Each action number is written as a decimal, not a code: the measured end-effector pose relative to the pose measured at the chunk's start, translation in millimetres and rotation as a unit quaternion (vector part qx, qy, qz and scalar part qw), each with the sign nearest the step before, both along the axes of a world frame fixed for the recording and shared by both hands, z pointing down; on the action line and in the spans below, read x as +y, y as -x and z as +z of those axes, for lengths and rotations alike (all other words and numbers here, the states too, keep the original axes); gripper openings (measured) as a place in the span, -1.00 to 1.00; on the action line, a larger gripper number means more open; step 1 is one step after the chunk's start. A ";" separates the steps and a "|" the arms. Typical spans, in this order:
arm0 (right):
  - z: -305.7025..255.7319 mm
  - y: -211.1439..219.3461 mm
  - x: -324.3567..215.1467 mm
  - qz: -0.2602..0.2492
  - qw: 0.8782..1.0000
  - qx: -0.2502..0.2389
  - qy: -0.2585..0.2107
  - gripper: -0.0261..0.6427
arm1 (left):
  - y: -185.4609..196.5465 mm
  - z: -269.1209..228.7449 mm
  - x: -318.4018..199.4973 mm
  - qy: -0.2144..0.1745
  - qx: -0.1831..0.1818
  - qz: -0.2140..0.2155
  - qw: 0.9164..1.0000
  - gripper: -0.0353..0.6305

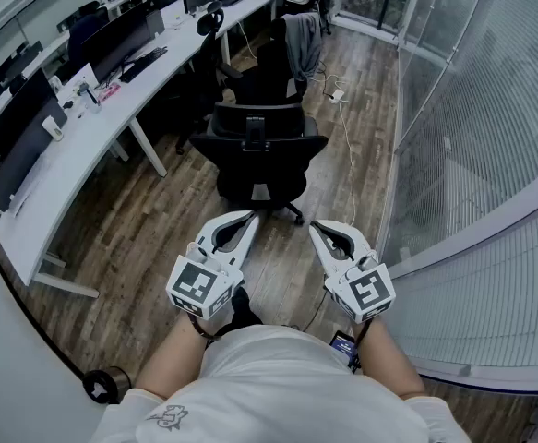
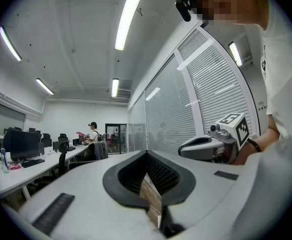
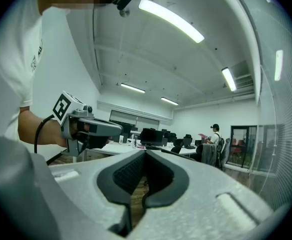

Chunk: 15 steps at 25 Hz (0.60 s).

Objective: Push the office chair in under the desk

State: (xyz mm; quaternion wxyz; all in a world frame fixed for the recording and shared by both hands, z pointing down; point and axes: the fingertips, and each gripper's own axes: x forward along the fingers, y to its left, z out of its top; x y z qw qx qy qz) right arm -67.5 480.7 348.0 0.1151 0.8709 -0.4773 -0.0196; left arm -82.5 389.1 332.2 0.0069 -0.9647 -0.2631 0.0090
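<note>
Forearms [image 1: 178,363] low, hand-held grippers [image 1: 250,216] [image 1: 314,225] abreast

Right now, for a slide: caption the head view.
Left gripper and right gripper, shut, face office chair clear of desk.

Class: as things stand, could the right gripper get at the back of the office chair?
Probably yes. The right gripper, jaws shut and empty, points toward the office chair, with only bare floor between them. A step forward looks needed.
</note>
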 end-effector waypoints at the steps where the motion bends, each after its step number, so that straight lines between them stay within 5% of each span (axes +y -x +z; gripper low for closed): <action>1: -0.2 0.9 -0.5 0.001 1.000 -0.003 0.000 -0.91 | 0.7 -1.0 -0.9 0.000 0.000 0.000 1.000 -0.90; 15: 4.1 -8.0 3.2 0.012 1.000 -0.003 0.001 -0.91 | -8.5 7.5 -5.1 -0.005 -0.008 0.000 1.000 -0.90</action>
